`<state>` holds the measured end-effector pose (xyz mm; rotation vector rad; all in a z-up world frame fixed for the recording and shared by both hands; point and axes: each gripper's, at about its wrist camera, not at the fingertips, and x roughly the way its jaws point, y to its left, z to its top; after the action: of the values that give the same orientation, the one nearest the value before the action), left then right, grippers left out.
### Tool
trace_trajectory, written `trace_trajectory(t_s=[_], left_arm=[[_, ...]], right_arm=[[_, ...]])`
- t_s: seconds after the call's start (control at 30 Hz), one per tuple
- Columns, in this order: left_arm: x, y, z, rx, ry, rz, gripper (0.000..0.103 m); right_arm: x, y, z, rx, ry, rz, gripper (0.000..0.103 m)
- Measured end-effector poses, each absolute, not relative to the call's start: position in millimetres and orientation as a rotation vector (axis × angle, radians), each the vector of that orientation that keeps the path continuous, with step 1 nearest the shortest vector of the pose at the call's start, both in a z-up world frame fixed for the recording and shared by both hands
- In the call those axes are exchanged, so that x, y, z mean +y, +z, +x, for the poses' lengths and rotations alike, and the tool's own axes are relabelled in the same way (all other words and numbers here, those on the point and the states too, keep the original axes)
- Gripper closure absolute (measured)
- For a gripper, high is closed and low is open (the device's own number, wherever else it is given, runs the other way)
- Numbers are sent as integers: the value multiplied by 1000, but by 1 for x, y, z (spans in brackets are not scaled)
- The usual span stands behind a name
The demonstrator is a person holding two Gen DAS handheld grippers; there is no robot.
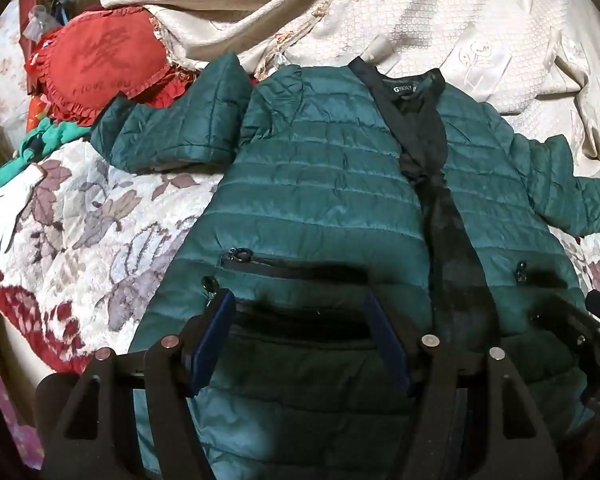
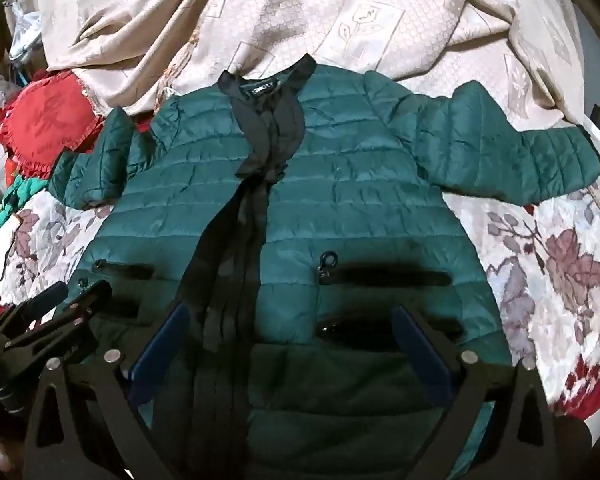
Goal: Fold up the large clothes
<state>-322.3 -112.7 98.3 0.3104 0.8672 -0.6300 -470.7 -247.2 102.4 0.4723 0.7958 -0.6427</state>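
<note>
Black finger frames with blue pads fill the bottom of my left wrist view: the left gripper (image 1: 300,320) stands released, its pads wide apart above the lower front of the jacket (image 1: 320,200), nothing between them. I see the jacket lying flat, front up, on the floral quilt (image 1: 80,220). Its shell is teal, thin and crinkled, stitched in horizontal puffy bands, with a black placket (image 1: 440,216) down the middle and a black collar at the far end. A zip pocket (image 1: 284,266) with a ring puller crosses the panel just beyond the pads. One sleeve (image 1: 172,128) bends toward a red frilled cushion (image 1: 100,72). A beige patterned blanket (image 1: 380,12) lies crumpled behind the collar. At the right edge, a part of the right gripper (image 1: 580,332) shows.

From the right wrist view, the right gripper (image 2: 292,344) is also released, its blue pads spread very wide over the hem area of the jacket (image 2: 360,200), holding nothing. The black placket (image 2: 240,220) runs between the pads, slightly wrinkled near the chest. The other sleeve (image 2: 520,152) stretches outward to the right, onto the quilt (image 2: 560,260). At the left, I see the left gripper (image 2: 56,308) above the jacket's edge.
</note>
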Motion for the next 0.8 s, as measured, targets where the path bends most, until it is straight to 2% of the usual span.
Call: trace_trajectory(t_s=[0.8], left_arm=[[-136, 106, -318, 846, -642, 316, 52]], right_arm=[[-270, 105, -454, 807, -689, 481, 0]])
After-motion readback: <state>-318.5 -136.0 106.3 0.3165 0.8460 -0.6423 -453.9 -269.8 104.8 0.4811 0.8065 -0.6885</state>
